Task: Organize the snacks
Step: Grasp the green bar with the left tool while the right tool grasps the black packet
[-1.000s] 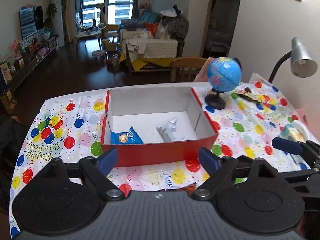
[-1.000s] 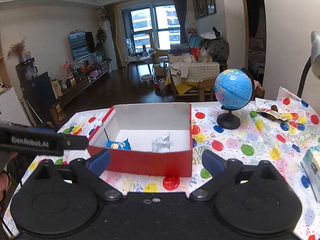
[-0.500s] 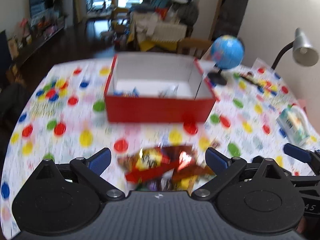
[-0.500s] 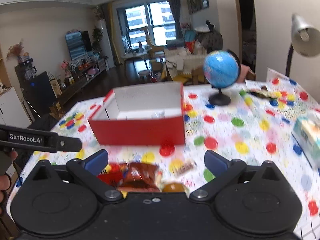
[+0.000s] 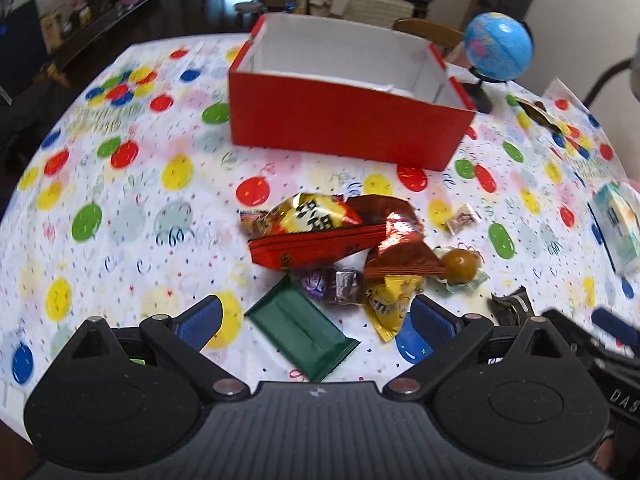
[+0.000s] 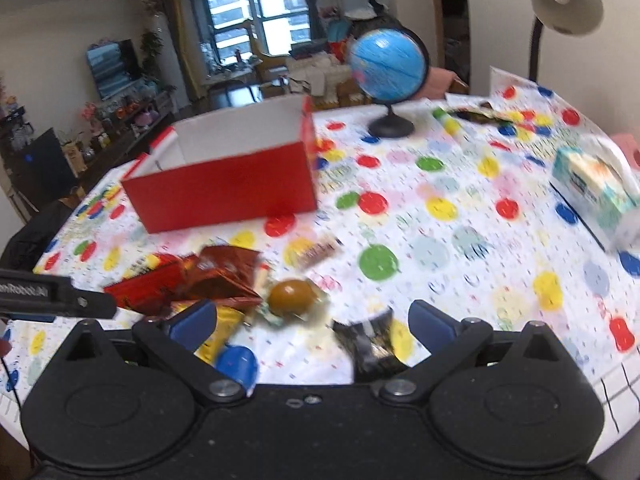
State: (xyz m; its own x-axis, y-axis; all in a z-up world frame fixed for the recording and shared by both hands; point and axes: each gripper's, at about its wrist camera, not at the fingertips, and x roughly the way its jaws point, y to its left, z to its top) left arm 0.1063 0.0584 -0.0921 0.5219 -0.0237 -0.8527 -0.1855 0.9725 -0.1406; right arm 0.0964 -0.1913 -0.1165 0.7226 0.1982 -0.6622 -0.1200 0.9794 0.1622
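Note:
A red box (image 5: pixel 348 124) with a white inside stands mid-table; it also shows in the right wrist view (image 6: pixel 224 188). A pile of snacks lies in front of it: a red-and-yellow bag (image 5: pixel 308 220), a brown bag (image 5: pixel 394 240), a green packet (image 5: pixel 300 328), a yellow packet (image 5: pixel 390 304), a round brown sweet (image 5: pixel 460 266) and a small packet (image 5: pixel 464 218). My left gripper (image 5: pixel 316 320) is open, low over the green packet. My right gripper (image 6: pixel 312 320) is open near the brown sweet (image 6: pixel 290 296) and a dark packet (image 6: pixel 370 344).
A blue globe (image 6: pixel 386 68) on a black stand is behind the box on the right. A tissue pack (image 6: pixel 592 192) lies at the right edge. A desk lamp (image 6: pixel 564 0) stands at the far right. A balloon-print cloth (image 5: pixel 120 208) covers the table.
Both grippers have pulled back from the box and dropped toward the near table edge. The snack pile, hidden a second ago, now lies just ahead of both open grippers.

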